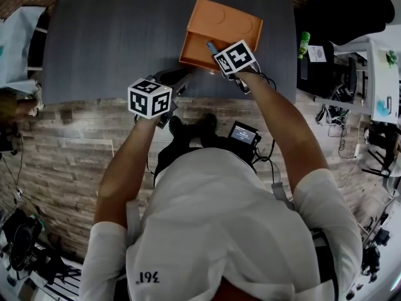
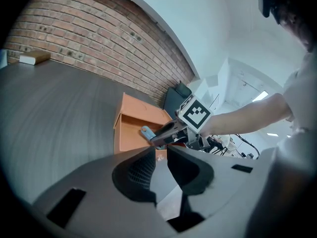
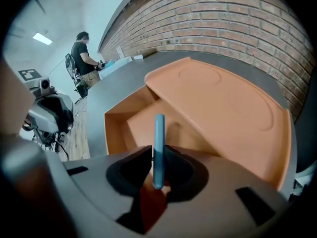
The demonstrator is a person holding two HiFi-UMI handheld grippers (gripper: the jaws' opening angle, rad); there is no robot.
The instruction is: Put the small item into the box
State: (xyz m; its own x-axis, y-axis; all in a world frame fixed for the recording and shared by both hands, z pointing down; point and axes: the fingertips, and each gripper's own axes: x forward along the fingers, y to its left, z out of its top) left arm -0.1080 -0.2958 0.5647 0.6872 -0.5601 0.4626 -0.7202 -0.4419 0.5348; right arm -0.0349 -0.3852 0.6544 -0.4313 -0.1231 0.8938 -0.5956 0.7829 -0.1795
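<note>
Left gripper (image 2: 159,158): held low at the near edge of the dark grey table (image 1: 125,36), short of the box. Jaws a narrow gap apart. Nothing between them, only table surface showing through the gap.

Centre: orange box (image 3: 115,133) on the table, well in from the near edge. Lid (image 3: 228,103) is swung back and slopes up behind the open tray. A round shape is pressed into the lid's face. Tray interior is plain orange, with no contents visible.

Right gripper (image 3: 158,155): reaches over the box's near side, its marker cube (image 1: 235,56) facing up in the head view. Jaws are closed on the small item (image 3: 158,133), a thin flat blue piece seen edge-on and upright, pinched at its lower part. The upper end sticks out past the jaw tips, over the open tray. Whether it touches the tray floor cannot be told.

Surroundings: brick wall (image 2: 74,29) runs along the table's far side. A person (image 3: 81,53) stands in the far background of the right gripper view.
</note>
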